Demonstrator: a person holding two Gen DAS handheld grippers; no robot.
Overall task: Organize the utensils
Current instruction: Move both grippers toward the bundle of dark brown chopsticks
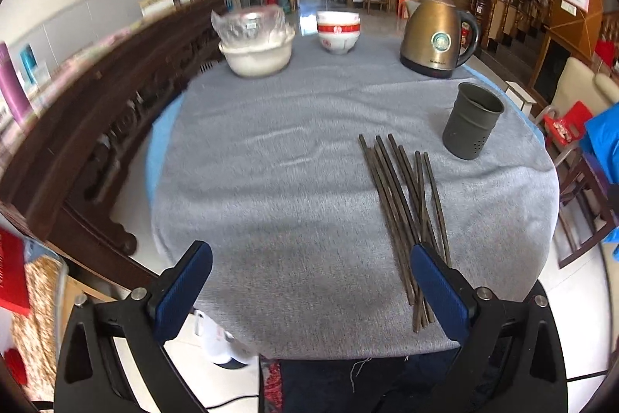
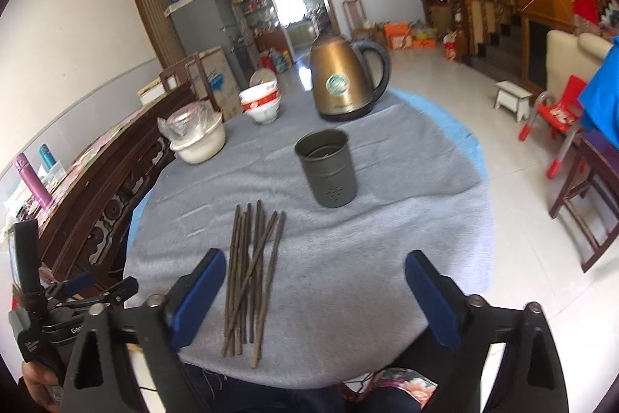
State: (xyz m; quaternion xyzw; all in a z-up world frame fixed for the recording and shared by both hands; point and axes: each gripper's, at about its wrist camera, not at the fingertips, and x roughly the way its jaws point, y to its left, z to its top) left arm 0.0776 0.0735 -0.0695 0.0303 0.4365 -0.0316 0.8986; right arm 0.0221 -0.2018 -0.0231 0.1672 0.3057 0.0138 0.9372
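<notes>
Dark wooden chopsticks (image 2: pixel 251 281) lie loose on the grey cloth (image 2: pixel 348 258), just ahead of the right gripper (image 2: pixel 315 281) and nearer its left finger. Its jaws stand wide apart, nothing between them. Beyond sits the grey metal holder (image 2: pixel 327 167), upright. The left gripper (image 1: pixel 311 269) gapes empty too, chopsticks beside its right finger.

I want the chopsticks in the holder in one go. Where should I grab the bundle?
Grip the loose bundle of dark chopsticks across its near half, from above: they lie flat, crossing there. The dark metal perforated holder stands upright beyond.
</notes>
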